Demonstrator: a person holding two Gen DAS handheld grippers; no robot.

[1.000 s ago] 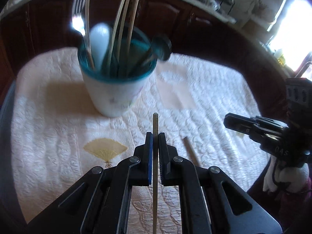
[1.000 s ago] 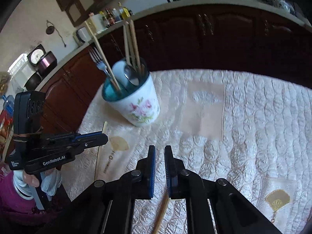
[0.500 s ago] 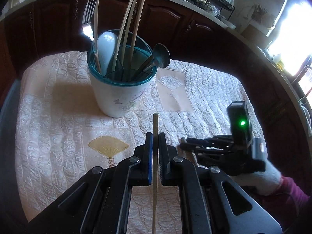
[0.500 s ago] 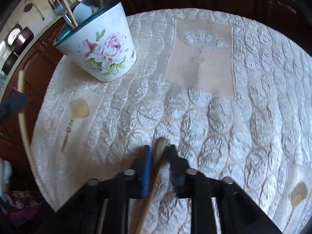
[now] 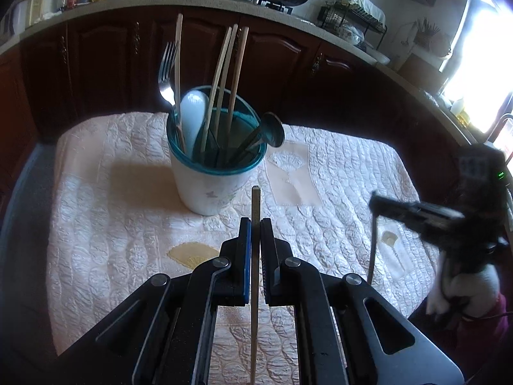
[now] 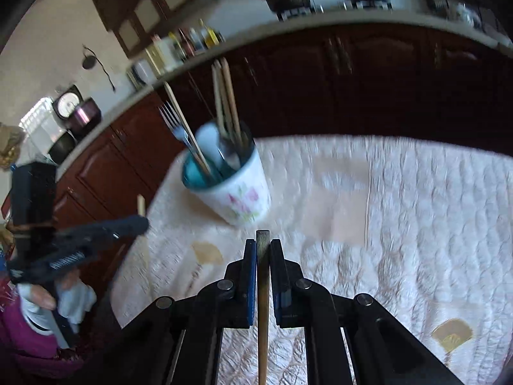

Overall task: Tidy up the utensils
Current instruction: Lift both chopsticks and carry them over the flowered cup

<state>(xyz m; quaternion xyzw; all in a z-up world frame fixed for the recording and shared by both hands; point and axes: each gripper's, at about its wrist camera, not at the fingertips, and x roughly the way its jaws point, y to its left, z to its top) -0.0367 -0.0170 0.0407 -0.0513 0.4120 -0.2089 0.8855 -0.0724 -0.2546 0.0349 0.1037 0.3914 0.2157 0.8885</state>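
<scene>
Both grippers are loaded: the left gripper (image 5: 255, 221) has its jaws clamped on a slim pale wooden chopstick (image 5: 255, 250) that runs straight up between the blue-edged pads, its blunt tip poking out just beyond them. Over on the other side, the right gripper (image 6: 263, 243) is squeezed onto a second, darker wooden chopstick (image 6: 263, 288), also held lengthwise, end showing just past the fingertips. Ahead of both stands the white floral ceramic cup with a teal rim (image 5: 211, 189), upright on the cream quilted tablecloth (image 5: 336, 199). It holds a steel fork (image 5: 166, 77), a white ceramic spoon (image 5: 192, 118), a dark metal spoon (image 5: 272, 133) leaning over the rim, and four tall pale chopsticks (image 5: 224, 89). The right-wrist view is blurred.
</scene>
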